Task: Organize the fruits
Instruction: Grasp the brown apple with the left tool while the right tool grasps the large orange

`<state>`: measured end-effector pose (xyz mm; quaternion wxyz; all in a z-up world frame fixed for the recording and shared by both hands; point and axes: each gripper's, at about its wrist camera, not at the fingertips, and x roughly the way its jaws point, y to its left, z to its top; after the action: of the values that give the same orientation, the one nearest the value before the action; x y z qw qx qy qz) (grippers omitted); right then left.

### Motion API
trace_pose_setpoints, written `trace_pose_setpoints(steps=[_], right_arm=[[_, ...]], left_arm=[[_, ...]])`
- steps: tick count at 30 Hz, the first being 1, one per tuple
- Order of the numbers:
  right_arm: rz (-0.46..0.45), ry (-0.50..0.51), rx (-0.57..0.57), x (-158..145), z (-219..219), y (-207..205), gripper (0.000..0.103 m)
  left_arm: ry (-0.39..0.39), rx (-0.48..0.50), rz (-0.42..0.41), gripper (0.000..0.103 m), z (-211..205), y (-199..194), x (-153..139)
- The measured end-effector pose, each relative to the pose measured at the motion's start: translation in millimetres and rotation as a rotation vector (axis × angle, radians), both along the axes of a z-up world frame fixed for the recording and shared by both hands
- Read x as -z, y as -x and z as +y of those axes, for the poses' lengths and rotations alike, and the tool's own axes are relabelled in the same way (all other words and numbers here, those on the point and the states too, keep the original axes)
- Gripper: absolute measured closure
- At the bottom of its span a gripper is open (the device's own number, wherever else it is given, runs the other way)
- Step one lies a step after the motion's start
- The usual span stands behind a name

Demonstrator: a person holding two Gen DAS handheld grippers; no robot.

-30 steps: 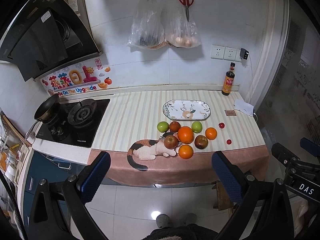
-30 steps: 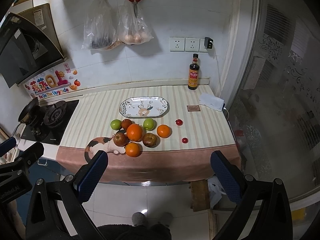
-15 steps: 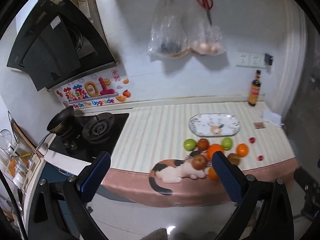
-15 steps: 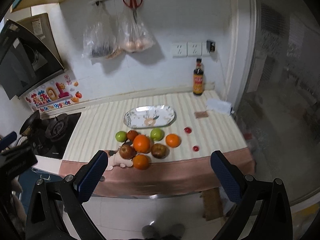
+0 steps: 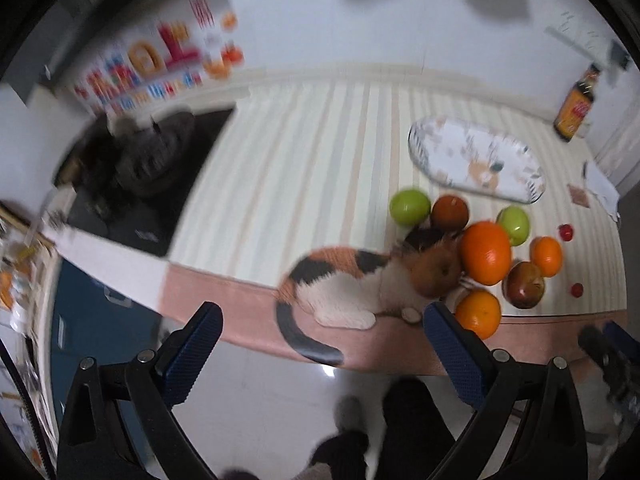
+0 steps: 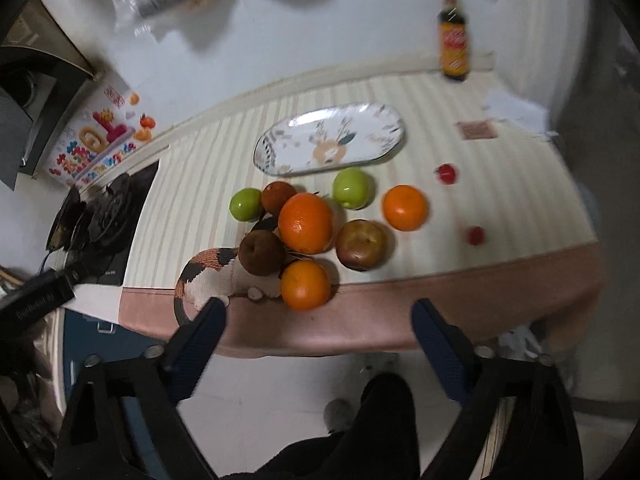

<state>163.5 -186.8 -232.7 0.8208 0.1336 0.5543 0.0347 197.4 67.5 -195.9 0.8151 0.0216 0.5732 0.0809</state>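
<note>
Fruit cluster (image 6: 308, 232) crowds counter front; plate (image 6: 330, 142) behind w/ bare stripes left.

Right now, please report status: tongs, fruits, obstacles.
Left tongs open, empty. Right tongs closing, empty. Fruits clustered on counter; plate bare. Nothing blocking.

Black claw (image 5: 320, 344) arms, blue textured pads (image 5: 196, 344), silver screws.

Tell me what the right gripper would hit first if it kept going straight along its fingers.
Probably the front orange at the counter's edge: the right gripper, its jaws closing on nothing, points about there. Depth is unclear; it might meet the pink cloth border first.
</note>
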Motion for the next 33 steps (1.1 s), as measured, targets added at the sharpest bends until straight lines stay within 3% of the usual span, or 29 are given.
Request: trace_pose_setpoints(steps=[6, 12, 18, 24, 29, 30, 32, 33], right_arm=[[0.154, -0.061, -0.107, 68.6, 0.5, -99.4, 0.019], [0.327, -0.136, -0.2, 131.2, 11.3, -174.7, 0.019], [0.489, -0.212, -0.301, 184.0, 34.1, -206.4, 0.023], [0.479, -0.176, -0.342, 186.8, 35.0, -212.2, 0.024], [0.48, -0.186, -0.36, 184.2, 26.4, -215.6, 0.024], [0.478, -0.187, -0.36, 184.4, 25.6, -216.4, 0.024], [0.479, -0.195, -0.356, 185.8, 24.5, -216.4, 0.024], [0.481, -0.2, -0.352, 186.4, 24.3, -216.1, 0.024]], left_arm=[[0.167, -0.131, 0.239, 0.006, -1.4, -47.2, 72.2], [0.286, -0.265, 0.339, 0.006, -0.8, -72.9, 107.8], [0.419, -0.348, 0.413, 0.006, -4.0, -88.8, 132.5], [0.516, -0.376, 0.49, 0.006, -17.7, -102.9, 156.8], [0.544, -0.37, 0.524, 0.006, -32.0, -114.0, 173.4], [0.546, -0.367, 0.525, 0.009, -34.5, -116.0, 176.0], [0.542, -0.364, 0.531, 0.035, -38.2, -117.7, 181.4], [0.556, -0.363, 0.532, 0.039, -38.6, -116.7, 183.4]])
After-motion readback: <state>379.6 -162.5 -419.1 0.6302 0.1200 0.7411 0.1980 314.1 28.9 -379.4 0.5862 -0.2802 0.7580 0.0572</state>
